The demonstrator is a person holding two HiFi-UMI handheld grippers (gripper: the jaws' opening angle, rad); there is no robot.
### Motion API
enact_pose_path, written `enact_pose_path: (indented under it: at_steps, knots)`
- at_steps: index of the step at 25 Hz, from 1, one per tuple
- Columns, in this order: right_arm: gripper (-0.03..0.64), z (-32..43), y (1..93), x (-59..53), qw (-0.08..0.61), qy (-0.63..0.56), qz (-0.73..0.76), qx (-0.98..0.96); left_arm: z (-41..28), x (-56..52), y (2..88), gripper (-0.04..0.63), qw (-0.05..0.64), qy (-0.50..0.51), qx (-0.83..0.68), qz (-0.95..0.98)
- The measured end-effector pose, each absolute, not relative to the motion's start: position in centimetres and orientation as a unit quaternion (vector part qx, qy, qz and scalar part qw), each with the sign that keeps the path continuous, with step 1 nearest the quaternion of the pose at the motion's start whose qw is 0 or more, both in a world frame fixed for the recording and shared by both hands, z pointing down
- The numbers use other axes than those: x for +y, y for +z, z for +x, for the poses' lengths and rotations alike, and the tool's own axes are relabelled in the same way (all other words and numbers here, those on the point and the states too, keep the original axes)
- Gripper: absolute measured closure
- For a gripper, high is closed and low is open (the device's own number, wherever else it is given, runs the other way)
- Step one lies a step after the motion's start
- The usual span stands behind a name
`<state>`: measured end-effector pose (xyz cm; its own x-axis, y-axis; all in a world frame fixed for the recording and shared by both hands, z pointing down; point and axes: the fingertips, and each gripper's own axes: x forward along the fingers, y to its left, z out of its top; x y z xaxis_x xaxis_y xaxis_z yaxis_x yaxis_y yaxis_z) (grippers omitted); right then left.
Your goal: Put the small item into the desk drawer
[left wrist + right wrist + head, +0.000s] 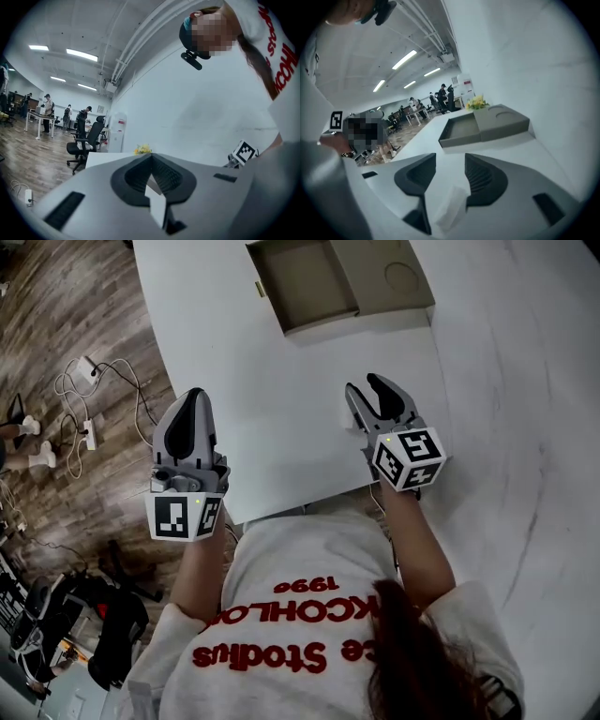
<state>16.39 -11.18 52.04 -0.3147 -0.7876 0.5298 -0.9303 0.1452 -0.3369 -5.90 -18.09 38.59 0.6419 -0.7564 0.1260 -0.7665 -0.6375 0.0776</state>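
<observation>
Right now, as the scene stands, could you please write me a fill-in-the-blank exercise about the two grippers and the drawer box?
1. The drawer of the grey box is pulled ____.
2. The jaws of the right gripper stand ____ from each other.
3. The jaws of the left gripper are pressed ____.
4. The desk top is ____ in colour.
Missing words: out; apart; together; white.

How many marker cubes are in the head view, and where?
2. One marker cube is on the left gripper, at the desk's left edge; the other on the right gripper, over the desk. None seems hidden.
</observation>
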Motion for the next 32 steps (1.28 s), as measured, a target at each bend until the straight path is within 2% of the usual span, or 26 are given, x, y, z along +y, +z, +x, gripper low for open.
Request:
enact_pose_path:
  at_steps: [3, 7, 10, 12, 15, 22, 32]
  knots:
    - [0.385, 15.7, 55.3, -9.6, 0.157, 0.337, 0.569, -0.734, -5.4, -17.7, 39.2, 0.588, 0.07, 0.048, -0.414, 0.906]
    - [0.38, 15.0, 58.5, -8.5, 0.203, 0.346, 0.556, -0.728, -5.3, -17.8, 40.5, 0.588, 0.078, 0.057, -0.412, 0.906]
    - [0.382, 15.0, 59.7, -8.1, 0.212, 0.352, 0.554, -0.724, -5.3, -17.6, 41.5, 0.588, 0.082, 0.064, -0.411, 0.906]
    - [0.39, 15.1, 60.1, -7.8, 0.213, 0.353, 0.554, -0.723, -5.3, -17.5, 41.9, 0.588, 0.085, 0.067, -0.411, 0.905]
    - [0.464, 15.0, 60.3, -7.7, 0.212, 0.355, 0.551, -0.725, -5.3, -17.5, 42.1, 0.588, 0.086, 0.069, -0.412, 0.905]
    - [0.486, 16.0, 56.7, -9.4, 0.162, 0.324, 0.566, -0.74, -5.3, -17.6, 41.1, 0.588, 0.077, 0.061, -0.415, 0.905]
    - [0.489, 19.8, 42.8, -13.7, 0.051, 0.179, 0.615, -0.766, -5.9, -18.7, 36.4, 0.588, 0.037, 0.028, -0.428, 0.902]
